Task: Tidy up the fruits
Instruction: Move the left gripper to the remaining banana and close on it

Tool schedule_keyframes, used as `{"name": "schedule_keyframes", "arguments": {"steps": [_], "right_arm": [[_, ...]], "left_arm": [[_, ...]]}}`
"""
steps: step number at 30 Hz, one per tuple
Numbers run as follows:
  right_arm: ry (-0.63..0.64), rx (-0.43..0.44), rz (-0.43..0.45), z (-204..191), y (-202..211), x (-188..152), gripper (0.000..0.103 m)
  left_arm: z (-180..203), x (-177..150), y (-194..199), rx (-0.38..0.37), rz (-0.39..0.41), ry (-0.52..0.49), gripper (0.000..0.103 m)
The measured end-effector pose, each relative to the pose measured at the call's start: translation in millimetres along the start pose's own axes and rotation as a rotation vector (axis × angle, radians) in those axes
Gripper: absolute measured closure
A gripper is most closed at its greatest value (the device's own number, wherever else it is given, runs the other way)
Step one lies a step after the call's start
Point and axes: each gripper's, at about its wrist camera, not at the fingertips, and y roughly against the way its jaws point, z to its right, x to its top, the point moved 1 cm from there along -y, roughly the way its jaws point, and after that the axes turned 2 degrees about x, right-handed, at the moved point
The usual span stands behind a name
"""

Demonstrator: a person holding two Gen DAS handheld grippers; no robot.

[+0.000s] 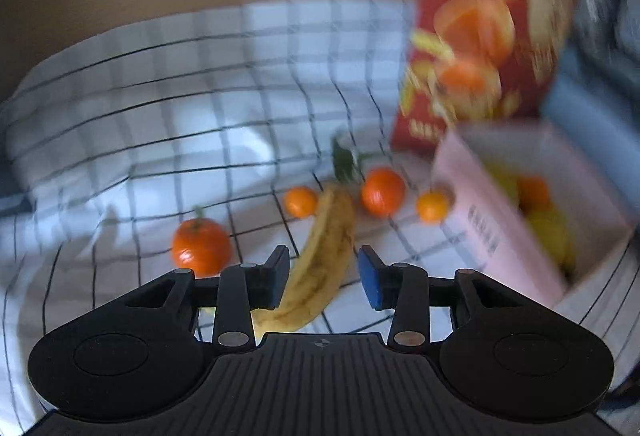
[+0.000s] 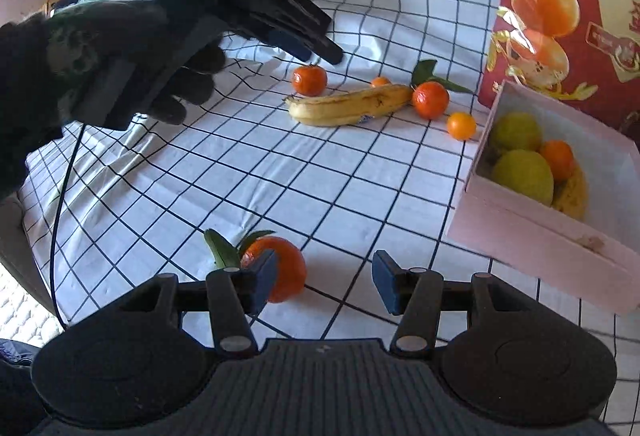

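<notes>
Right gripper (image 2: 324, 282): jaws standing apart, gripping nothing, a leafy mandarin (image 2: 280, 268) lying on the checked cloth (image 2: 240, 175) beside its left pad
Left gripper (image 1: 323, 278): jaws apart, nothing gripped, hovering over the near end of the banana (image 1: 320, 260)
Banana: yellow, brown-speckled, lying among four small mandarins
Pink box (image 2: 552, 232): sitting at right, holding two yellow-green fruits, an orange one and a banana
Red bag (image 2: 560, 7): standing behind the box
Right view only: gloved hand (image 2: 132, 47) holding the left gripper

Yellow banana (image 2: 344, 107), pink box (image 2: 532, 232), white/blk grid cloth (image 2: 280, 175).
</notes>
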Motion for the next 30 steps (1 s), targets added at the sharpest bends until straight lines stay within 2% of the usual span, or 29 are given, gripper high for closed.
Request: {"name": "schedule_keyframes", "arguments": {"steps": [2,6,11,17,22,25,30], "right_arm": [[-0.011,-0.004,-0.004,1.0,-0.2,-2.1,0.051],[-0.025,-0.015,-0.008,1.6,1.9,-6.1,0.051],[-0.049,-0.028,-0.018,4.4,2.8,-12.4,0.051],[-0.071,-0.043,-0.024,9.5,5.0,-17.0,0.051],[-0.081,-0.051,-0.023,12.8,7.2,-18.6,0.050],[-0.081,-0.052,-0.021,12.9,8.7,-19.0,0.051],[-0.082,-0.044,-0.022,14.7,7.0,-18.1,0.050]], "left_arm": [[6.6,0.9,-15.6,0.015,-0.043,-0.061,0.059],[6.2,1.5,-35.4,-0.001,-0.100,-0.103,0.058],[7.0,3.3,-45.6,0.028,-0.132,-0.156,0.055],[6.9,3.0,-49.0,0.040,-0.135,-0.136,0.055],[8.8,-0.3,-36.3,0.037,-0.112,-0.071,0.068],[11.9,-7.0,-23.7,0.007,-0.105,-0.027,0.074],[16.6,-20.4,-8.4,-0.009,-0.109,0.005,0.075]]}}
